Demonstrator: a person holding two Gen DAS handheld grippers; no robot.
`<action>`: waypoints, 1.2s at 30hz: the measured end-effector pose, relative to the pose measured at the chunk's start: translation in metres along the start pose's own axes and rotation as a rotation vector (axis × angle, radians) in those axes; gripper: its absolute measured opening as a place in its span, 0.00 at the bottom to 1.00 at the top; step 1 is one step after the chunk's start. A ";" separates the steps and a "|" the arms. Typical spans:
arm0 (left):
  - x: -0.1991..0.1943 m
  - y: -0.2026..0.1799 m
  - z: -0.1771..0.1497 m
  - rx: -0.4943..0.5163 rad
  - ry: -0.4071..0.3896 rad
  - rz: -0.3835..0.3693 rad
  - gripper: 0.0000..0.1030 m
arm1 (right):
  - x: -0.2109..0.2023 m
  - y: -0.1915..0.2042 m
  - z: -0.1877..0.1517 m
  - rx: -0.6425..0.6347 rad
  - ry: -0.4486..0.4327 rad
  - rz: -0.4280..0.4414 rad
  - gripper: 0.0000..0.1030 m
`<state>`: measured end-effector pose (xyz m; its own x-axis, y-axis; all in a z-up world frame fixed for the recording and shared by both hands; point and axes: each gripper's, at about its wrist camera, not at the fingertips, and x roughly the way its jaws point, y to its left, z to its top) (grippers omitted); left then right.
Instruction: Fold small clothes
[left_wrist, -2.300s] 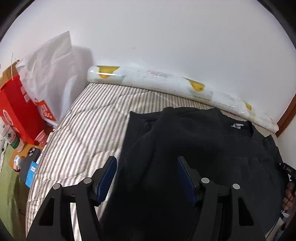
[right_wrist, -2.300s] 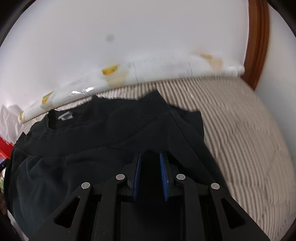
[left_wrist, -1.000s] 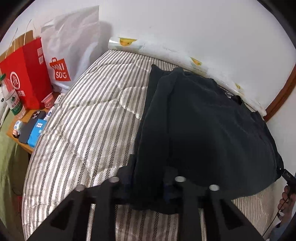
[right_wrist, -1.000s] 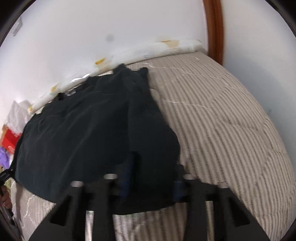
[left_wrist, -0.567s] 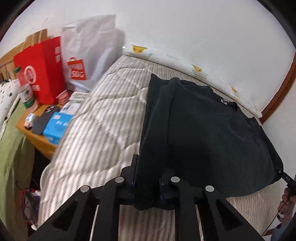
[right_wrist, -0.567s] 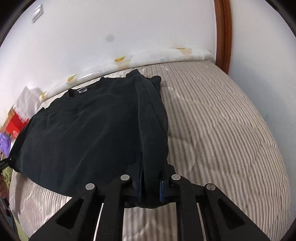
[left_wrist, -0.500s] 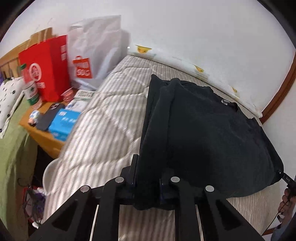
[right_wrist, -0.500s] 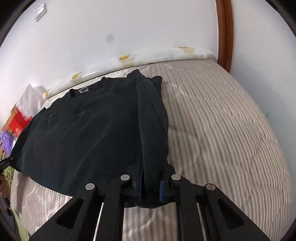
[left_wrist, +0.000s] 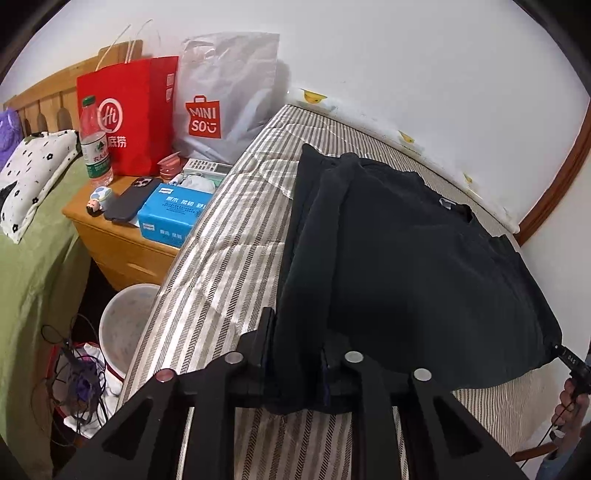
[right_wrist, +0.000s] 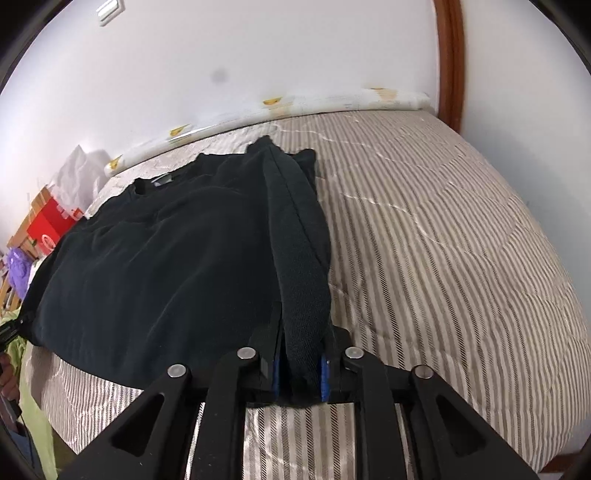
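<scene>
A black long-sleeved top (left_wrist: 406, 258) lies spread on the striped quilt (left_wrist: 229, 266) of a bed, collar towards the wall, both sides folded inward. My left gripper (left_wrist: 297, 354) holds the bunched hem at the top's left fold; its jaws are opening, with cloth still pressed between them. In the right wrist view the same top (right_wrist: 166, 258) stretches away from my right gripper (right_wrist: 300, 365), whose blue pads (right_wrist: 275, 365) clamp the ribbed right fold; these jaws are opening too. Both grippers sit near the bed's front edge.
Left of the bed stands a wooden nightstand (left_wrist: 110, 236) with a blue tissue pack (left_wrist: 173, 214), a phone, a water bottle (left_wrist: 94, 144), a red bag (left_wrist: 136, 114) and a white bag (left_wrist: 225, 96). A white bin (left_wrist: 125, 325) and cables lie below. Bare quilt (right_wrist: 443, 258) spreads right.
Both grippers have drawn back towards the front edge of the bed, dragging the top's hem with them. The left one, open over the cloth at first, has since closed on it.
</scene>
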<state>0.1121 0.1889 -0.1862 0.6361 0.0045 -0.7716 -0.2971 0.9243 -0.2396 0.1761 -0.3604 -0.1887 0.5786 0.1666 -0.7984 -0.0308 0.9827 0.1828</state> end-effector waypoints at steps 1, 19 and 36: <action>-0.001 0.001 -0.001 -0.008 0.003 0.001 0.22 | -0.004 0.000 -0.001 0.002 -0.007 -0.011 0.21; -0.013 0.023 -0.040 -0.165 -0.001 -0.123 0.55 | -0.049 0.034 0.012 -0.057 -0.135 0.009 0.32; 0.008 -0.002 -0.007 -0.142 -0.013 0.014 0.20 | -0.049 0.033 0.013 -0.069 -0.126 -0.004 0.32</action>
<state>0.1123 0.1846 -0.1958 0.6400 0.0232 -0.7680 -0.4034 0.8608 -0.3102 0.1575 -0.3371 -0.1359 0.6762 0.1551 -0.7202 -0.0811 0.9873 0.1364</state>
